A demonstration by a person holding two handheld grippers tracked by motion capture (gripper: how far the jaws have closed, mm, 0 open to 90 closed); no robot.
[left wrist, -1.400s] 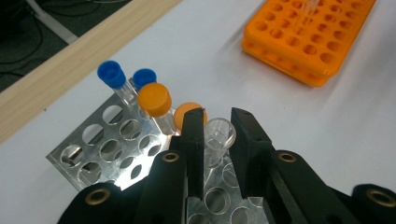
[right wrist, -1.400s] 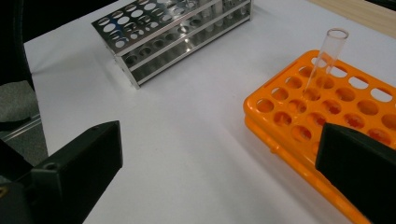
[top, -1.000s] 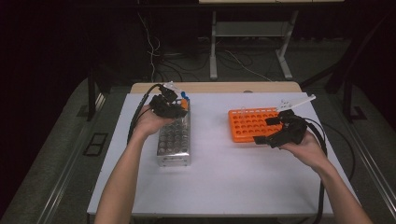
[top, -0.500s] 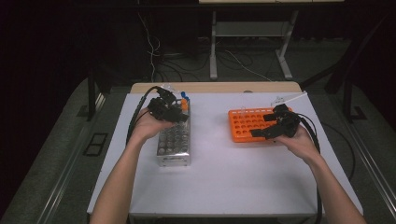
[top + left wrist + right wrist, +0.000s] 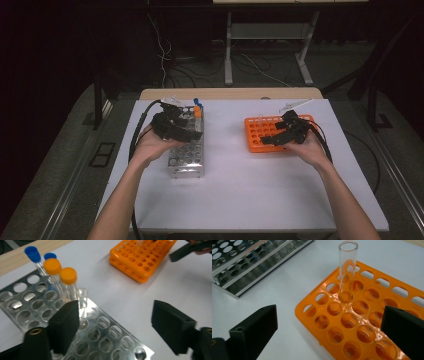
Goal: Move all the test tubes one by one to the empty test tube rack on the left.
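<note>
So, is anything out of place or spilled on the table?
Nothing is spilled or damaged. One uncapped tube stands alone and upright in the orange rack. The capped tubes lean slightly in the metal rack, but they sit in its holes.

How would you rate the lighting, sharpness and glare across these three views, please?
High view: white table brightly lit, surroundings nearly black. Left gripper view: slightly soft, with blurred capped tubes and glare in the metal rack holes. Right gripper view: sharp on the clear uncapped tube and glossy orange rack.
</note>
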